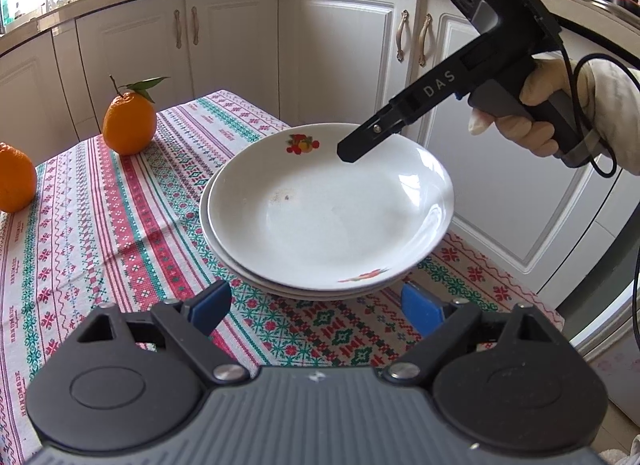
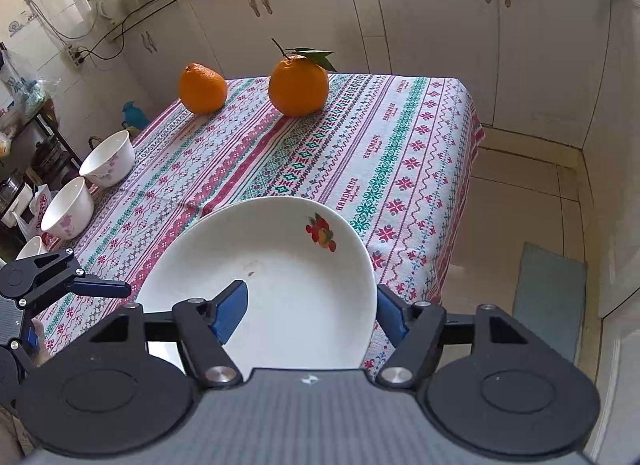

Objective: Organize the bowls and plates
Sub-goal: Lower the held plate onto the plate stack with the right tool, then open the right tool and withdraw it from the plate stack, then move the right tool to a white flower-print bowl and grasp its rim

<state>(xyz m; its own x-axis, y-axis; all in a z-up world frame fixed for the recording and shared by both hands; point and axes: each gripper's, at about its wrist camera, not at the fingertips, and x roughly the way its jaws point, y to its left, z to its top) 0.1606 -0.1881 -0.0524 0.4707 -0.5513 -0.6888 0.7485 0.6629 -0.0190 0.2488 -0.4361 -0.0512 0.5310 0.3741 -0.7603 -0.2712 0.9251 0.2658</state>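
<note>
My right gripper (image 2: 308, 311) jaws gape around nothing above the top plate (image 1: 332, 209), stacked at the tabletop's (image 1: 100, 225) five-o'clock corner; left gripper (image 1: 316, 307) jaws gape empty too. A clumsy nudge could slide it overboard.

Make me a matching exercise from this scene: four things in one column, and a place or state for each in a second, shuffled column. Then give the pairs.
Column one
1. leafy orange
2. top plate
3. floral bowls
4. left gripper

Column two
A. stacked on a lower plate
B. jaws open, holding nothing
C. in a row along one edge of the tablecloth
D. standing at the far end, beside a leafless orange

Pairs: 1-D, 2-A, 3-C, 4-B
</note>
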